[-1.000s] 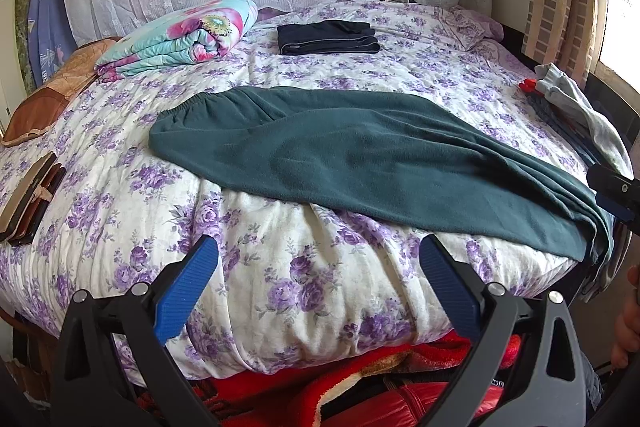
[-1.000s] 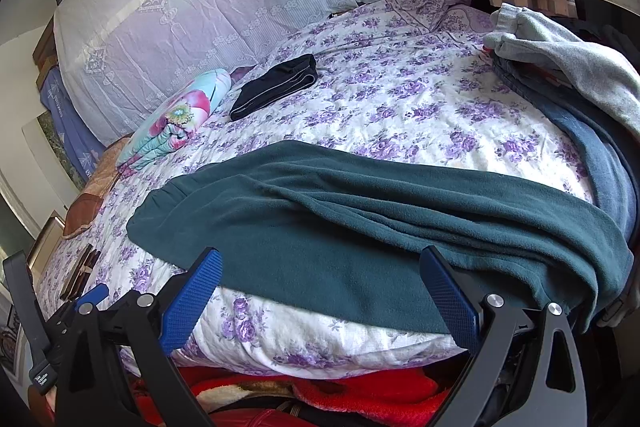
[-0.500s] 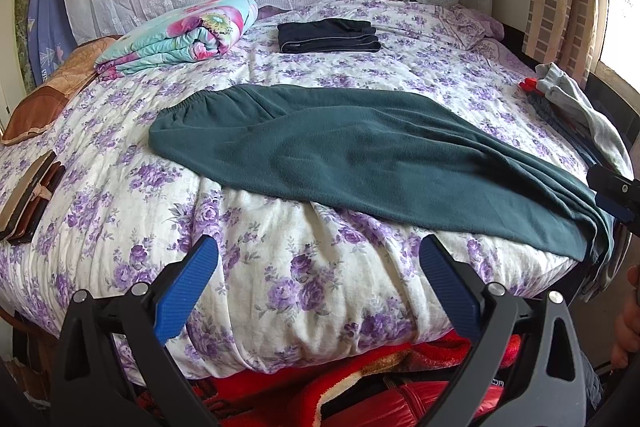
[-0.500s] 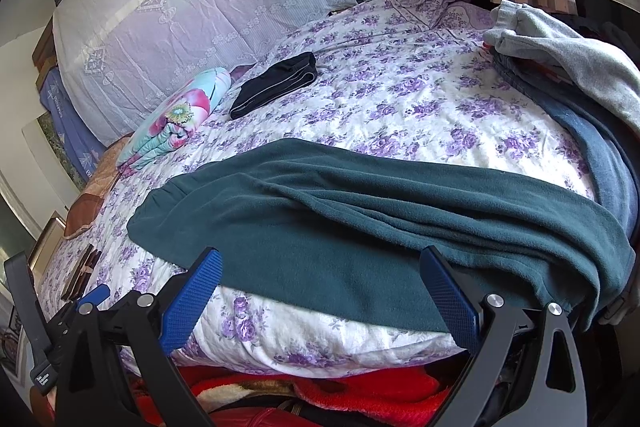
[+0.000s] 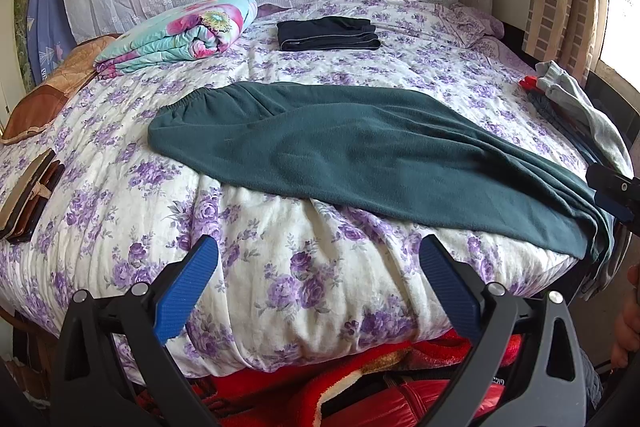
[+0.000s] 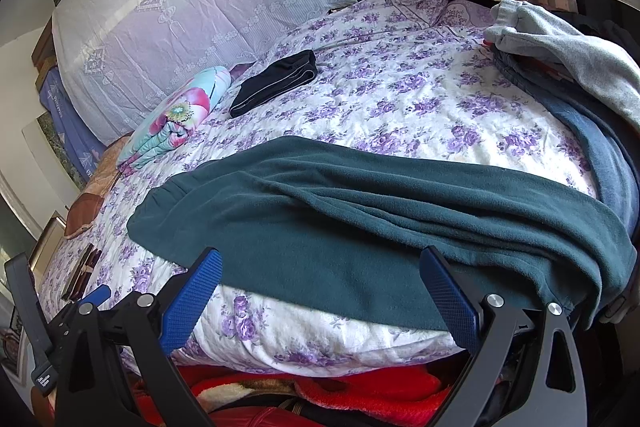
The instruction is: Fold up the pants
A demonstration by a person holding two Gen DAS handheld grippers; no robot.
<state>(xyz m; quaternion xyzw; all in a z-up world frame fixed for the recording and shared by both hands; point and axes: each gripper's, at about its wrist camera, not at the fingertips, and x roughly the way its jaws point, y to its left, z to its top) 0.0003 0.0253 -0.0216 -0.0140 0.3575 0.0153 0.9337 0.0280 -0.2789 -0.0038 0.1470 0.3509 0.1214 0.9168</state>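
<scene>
Dark green fleece pants [image 5: 360, 155] lie folded lengthwise on the floral bed, waistband at the left, leg ends hanging over the right corner; they also show in the right wrist view [image 6: 380, 219]. My left gripper [image 5: 318, 287] is open and empty, in front of the bed's near edge, below the pants' middle. My right gripper [image 6: 320, 295] is open and empty, close to the pants' near edge at the leg end. The right gripper's tip shows at the left view's right edge [image 5: 612, 191].
A folded black garment [image 5: 328, 34] and a rolled floral quilt [image 5: 180, 35] lie at the back. A pile of grey and blue clothes [image 6: 568, 67] sits on the right. Dark flat items [image 5: 28, 191] lie at the left edge. A red blanket [image 6: 360, 391] hangs below.
The right gripper has edged slightly closer to the pants. The left gripper has barely moved. The pants lie as before.
</scene>
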